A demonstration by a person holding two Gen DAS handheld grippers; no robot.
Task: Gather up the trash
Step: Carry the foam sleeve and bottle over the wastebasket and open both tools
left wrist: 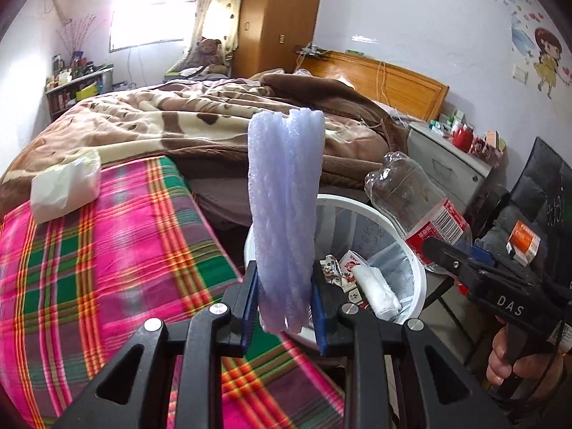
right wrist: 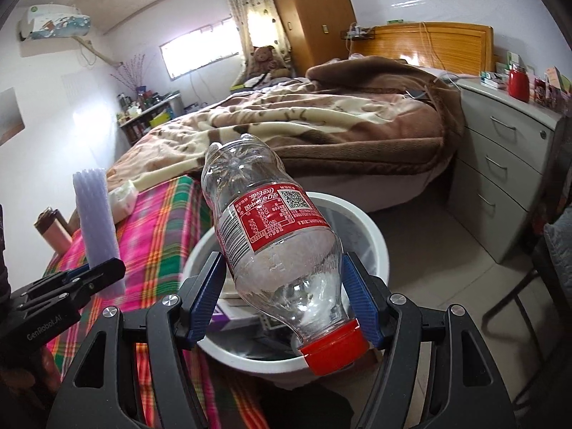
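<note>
My left gripper [left wrist: 284, 309] is shut on a pale purple foam strip [left wrist: 286, 214] that stands upright between its blue pads, above the near left rim of a white trash bin [left wrist: 416, 268]. The bin holds several wrappers and a white wad. My right gripper [right wrist: 282, 298] is shut on an empty clear cola bottle [right wrist: 271, 236] with a red label and red cap, tilted base-up over the bin [right wrist: 371, 228]. In the left wrist view the bottle [left wrist: 418, 207] and right gripper [left wrist: 464, 264] are at the right. In the right wrist view the foam strip [right wrist: 96, 221] and left gripper [right wrist: 85, 279] are at the left.
A pink and green plaid cloth [left wrist: 107, 250] covers the surface left of the bin, with a white crumpled bag [left wrist: 64, 189] on it. A bed with brown blankets [left wrist: 214, 118] lies behind. A grey drawer cabinet [right wrist: 500, 164] and a dark chair [left wrist: 543, 193] stand right.
</note>
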